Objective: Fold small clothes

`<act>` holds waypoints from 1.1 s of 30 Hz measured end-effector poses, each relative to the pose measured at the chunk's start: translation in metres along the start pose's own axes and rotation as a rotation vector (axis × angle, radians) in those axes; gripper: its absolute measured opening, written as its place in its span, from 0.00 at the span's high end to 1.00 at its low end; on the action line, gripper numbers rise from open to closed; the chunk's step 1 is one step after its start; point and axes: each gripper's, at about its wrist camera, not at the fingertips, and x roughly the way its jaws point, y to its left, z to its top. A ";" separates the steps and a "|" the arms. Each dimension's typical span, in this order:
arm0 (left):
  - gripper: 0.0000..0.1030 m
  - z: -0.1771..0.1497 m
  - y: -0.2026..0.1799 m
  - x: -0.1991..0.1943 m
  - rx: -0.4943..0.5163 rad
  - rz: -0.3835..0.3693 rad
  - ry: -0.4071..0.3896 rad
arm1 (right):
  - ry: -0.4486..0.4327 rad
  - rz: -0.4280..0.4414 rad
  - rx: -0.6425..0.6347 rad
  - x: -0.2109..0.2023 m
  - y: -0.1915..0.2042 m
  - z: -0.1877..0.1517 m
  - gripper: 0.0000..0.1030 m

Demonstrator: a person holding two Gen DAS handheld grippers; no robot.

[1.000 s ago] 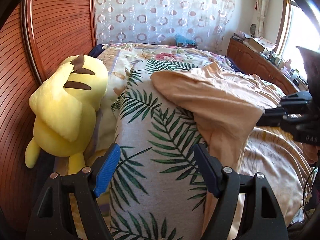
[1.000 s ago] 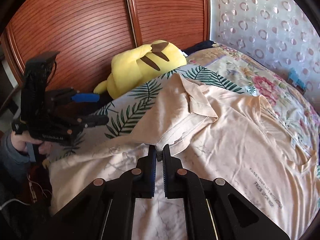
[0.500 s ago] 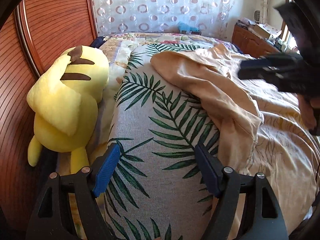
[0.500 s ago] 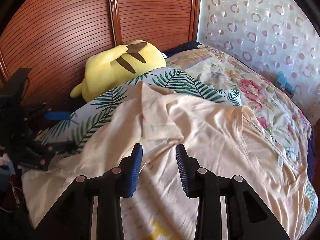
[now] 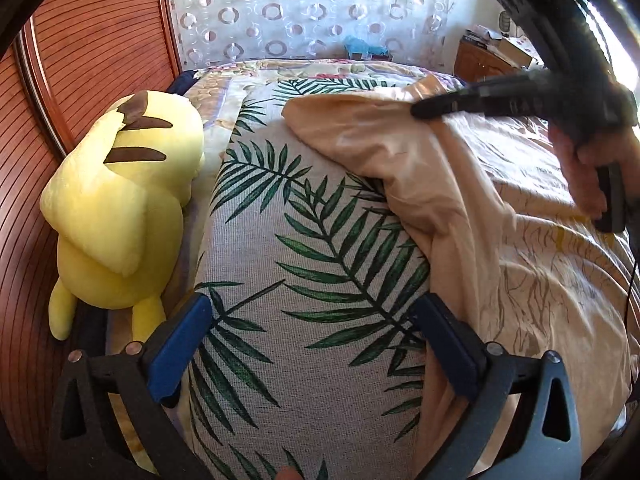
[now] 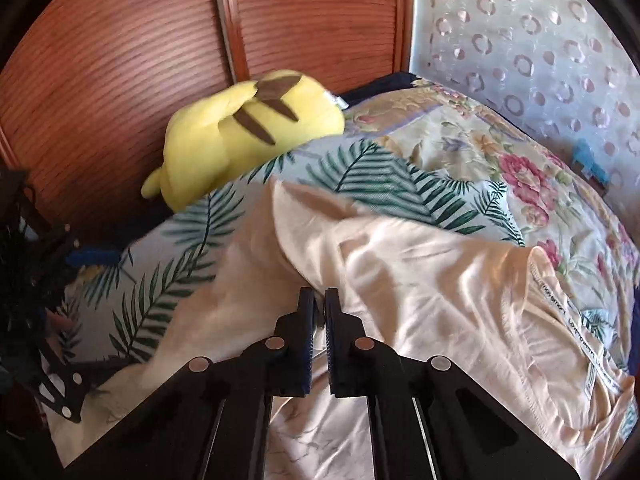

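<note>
Right tool [image 6: 319, 300] pinches the peach shirt [image 6: 420, 288] fold at its tips.

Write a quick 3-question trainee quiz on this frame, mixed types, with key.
1. True or false: the left tool is shut on the peach shirt.
2. Multiple choice: what lies directly under the left tool? A) yellow plush B) palm-leaf pillow C) floral bedspread
3. Fill in: the right tool has its jaws nearly together at a fold of the ____.

Key: 1 false, its jaws stand wide apart over the pillow. 2 B. 3 peach shirt, though whether cloth is actually pinched cannot be told.
</note>
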 end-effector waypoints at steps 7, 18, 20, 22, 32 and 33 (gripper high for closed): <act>0.00 0.000 0.000 0.000 0.000 0.000 -0.001 | -0.089 -0.136 0.171 -0.017 -0.045 0.021 0.96; 0.00 0.000 0.000 -0.002 0.003 0.009 -0.006 | -0.141 -0.170 0.170 -0.067 -0.033 -0.016 0.78; 0.00 0.002 0.000 -0.009 0.002 0.027 -0.034 | -0.166 -0.182 0.174 -0.096 -0.028 -0.039 0.63; 0.00 0.009 -0.002 -0.023 -0.011 0.012 -0.080 | -0.188 -0.209 0.188 -0.127 -0.026 -0.062 0.48; 0.00 0.048 -0.070 -0.040 0.084 -0.128 -0.163 | -0.255 -0.439 0.348 -0.276 -0.048 -0.194 0.44; 0.00 0.050 -0.080 -0.038 0.101 -0.140 -0.165 | -0.254 -0.468 0.362 -0.290 -0.053 -0.207 0.44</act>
